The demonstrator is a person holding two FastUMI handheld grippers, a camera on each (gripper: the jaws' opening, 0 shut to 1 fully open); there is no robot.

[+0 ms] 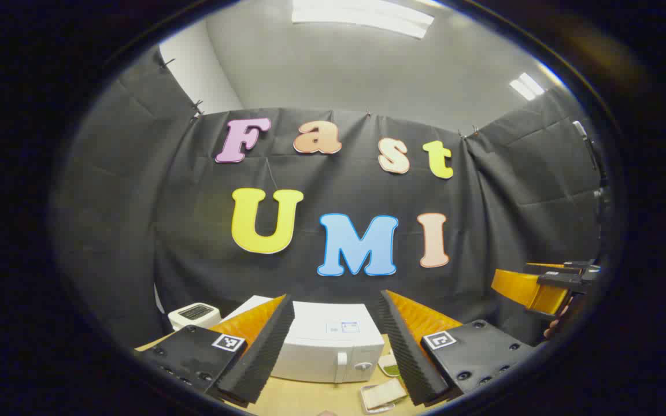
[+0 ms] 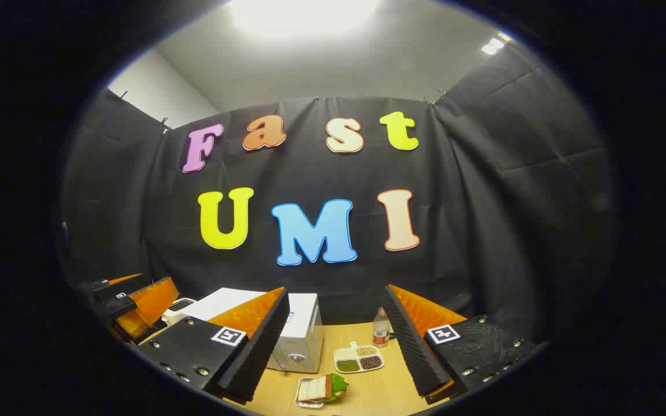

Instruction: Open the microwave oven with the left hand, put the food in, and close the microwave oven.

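Observation:
The white microwave (image 1: 327, 346) stands on the wooden table with its door closed and its handle (image 1: 341, 367) facing me. My left gripper (image 1: 335, 296) hovers above and in front of it, open and holding nothing. A sandwich on a small plate (image 1: 382, 396) lies in front of the microwave. In the right gripper view the microwave (image 2: 301, 335) sits left of centre, with the sandwich (image 2: 321, 388) with green lettuce just ahead of it. My right gripper (image 2: 336, 289) is open and holds nothing, raised above the table. The left gripper (image 2: 136, 303) shows at the far left, the right gripper (image 1: 547, 286) at the far right.
A white toaster (image 1: 194, 315) stands left of the microwave. A divided dish of beans (image 2: 358, 358) and a small bottle (image 2: 380, 330) sit to the microwave's right. Black cloth walls close the booth behind and at both sides. Bare tabletop (image 2: 391, 387) lies right of the sandwich.

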